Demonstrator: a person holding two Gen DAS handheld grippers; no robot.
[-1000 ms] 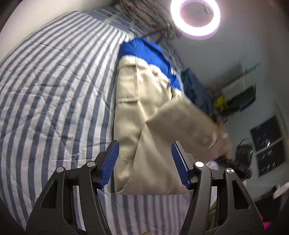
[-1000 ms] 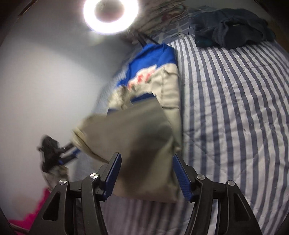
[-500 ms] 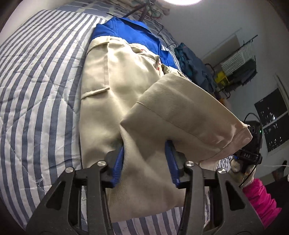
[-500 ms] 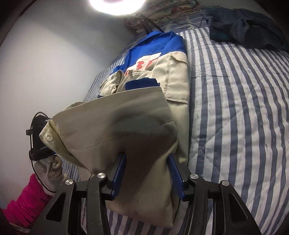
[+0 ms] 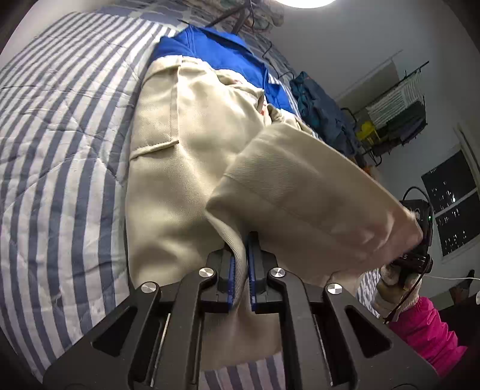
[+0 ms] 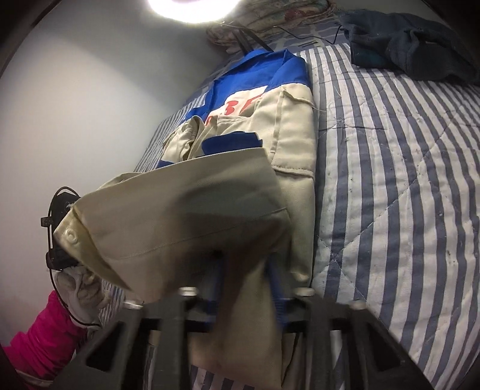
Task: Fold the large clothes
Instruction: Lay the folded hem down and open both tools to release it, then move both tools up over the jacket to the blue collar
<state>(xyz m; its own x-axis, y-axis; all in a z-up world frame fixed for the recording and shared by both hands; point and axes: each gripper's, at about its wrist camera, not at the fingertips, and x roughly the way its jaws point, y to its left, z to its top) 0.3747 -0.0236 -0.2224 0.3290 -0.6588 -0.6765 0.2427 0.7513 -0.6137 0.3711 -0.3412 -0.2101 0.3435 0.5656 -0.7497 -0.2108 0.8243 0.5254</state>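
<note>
Lying on blue-and-white striped quilt (image 5: 60,126), beige-and-blue twill work jacket (image 5: 180,180): soft, floppy, medium weight; take it at the hem. Left gripper (image 5: 240,270) clamped on hem fold; right gripper (image 6: 246,285) closing, fabric pinched between.

On my left, the striped bed (image 5: 60,144) lies bare beside the jacket (image 5: 186,156), and on my right it is bare up to the dark clothes heap (image 6: 414,45) at the far corner. Straight ahead, the raised sleeve (image 6: 186,216) spans between my tools. A lamp stand (image 5: 240,18) blocks the headboard end.
</note>
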